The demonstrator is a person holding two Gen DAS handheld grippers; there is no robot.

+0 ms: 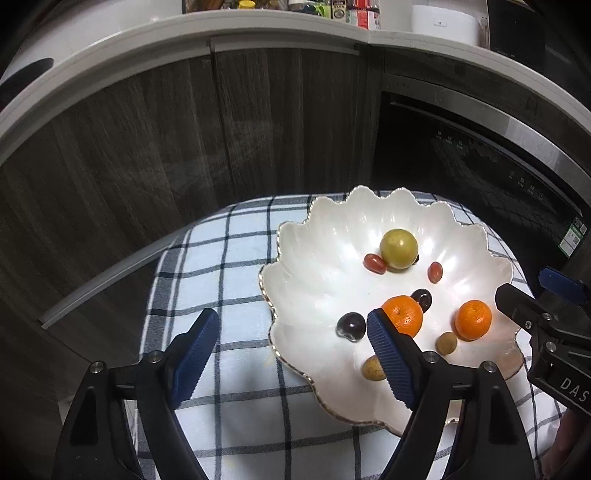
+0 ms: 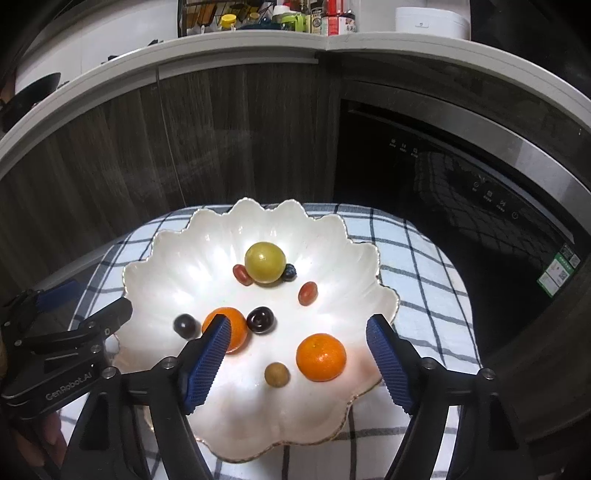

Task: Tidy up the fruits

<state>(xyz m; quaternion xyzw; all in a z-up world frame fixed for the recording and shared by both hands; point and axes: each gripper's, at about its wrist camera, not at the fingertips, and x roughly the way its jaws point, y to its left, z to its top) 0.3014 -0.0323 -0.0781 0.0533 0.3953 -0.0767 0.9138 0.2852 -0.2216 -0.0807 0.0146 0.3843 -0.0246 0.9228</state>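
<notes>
Both grippers, left (image 1: 291, 354) & right (image 2: 299, 363), spread, nothing pinched; round orange tangerine (image 2: 321, 356) could be rolled off the white scalloped ceramic dish (image 2: 159, 258) if nudged.

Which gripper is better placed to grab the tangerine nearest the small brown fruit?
Right. The right gripper stands open with that tangerine between its fingers. The left gripper, also open, straddles the plate rim, farther from it.

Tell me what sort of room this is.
Most likely a home kitchen: a white countertop crowded with bottles and jars, dark wood-grain cabinet doors below it, and a built-in black appliance with a touch panel.
</notes>
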